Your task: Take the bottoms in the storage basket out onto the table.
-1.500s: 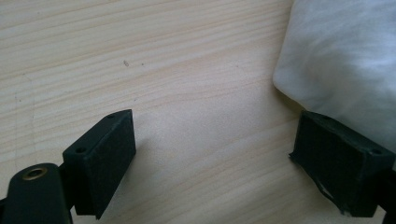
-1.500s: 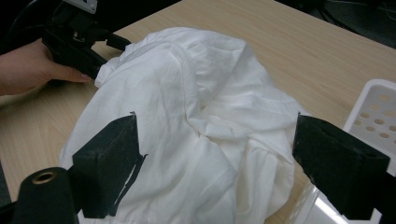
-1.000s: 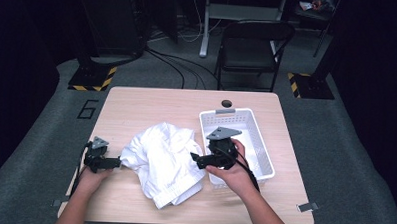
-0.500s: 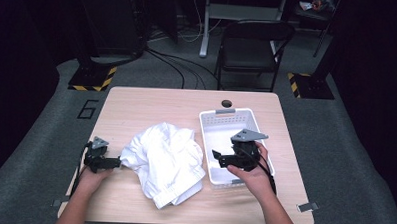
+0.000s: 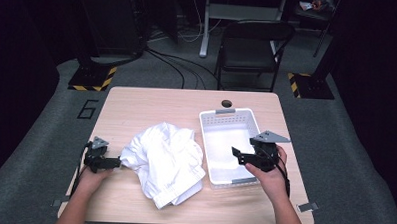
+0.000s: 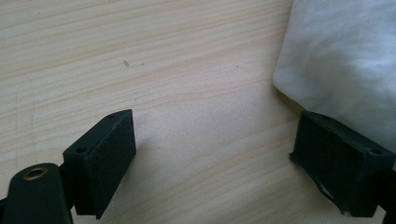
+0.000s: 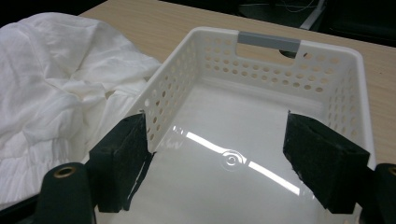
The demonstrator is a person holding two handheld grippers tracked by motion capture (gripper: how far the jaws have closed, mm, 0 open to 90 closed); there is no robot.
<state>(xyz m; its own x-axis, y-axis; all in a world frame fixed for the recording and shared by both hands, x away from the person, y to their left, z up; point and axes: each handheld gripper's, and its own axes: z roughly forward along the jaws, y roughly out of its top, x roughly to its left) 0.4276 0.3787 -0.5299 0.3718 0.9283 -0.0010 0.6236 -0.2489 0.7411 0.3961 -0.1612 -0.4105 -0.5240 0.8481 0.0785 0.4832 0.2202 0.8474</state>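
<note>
A crumpled white cloth (image 5: 165,158) lies in the middle of the wooden table (image 5: 151,105). To its right stands a white perforated basket (image 5: 204,129) with grey handles. My left gripper (image 5: 115,163) rests low at the cloth's left edge. In the left gripper view it (image 6: 215,135) is open, with bare wood between the jaws and the cloth (image 6: 341,60) against the right jaw. My right gripper (image 5: 236,156) hovers over the basket's near right part. Its jaws (image 7: 217,135) are open and have just been closing. Between them I see the basket (image 7: 327,46) interior, and nothing is gripped.
A dark round hole (image 5: 227,103) sits in the table behind the basket. A black chair (image 5: 253,49) and floor cables lie beyond the far edge. Bare wood shows at the far left and along the near edge.
My right gripper has moved right, from the cloth's right edge to above the basket's near right side. The left gripper and the cloth have stayed put.
</note>
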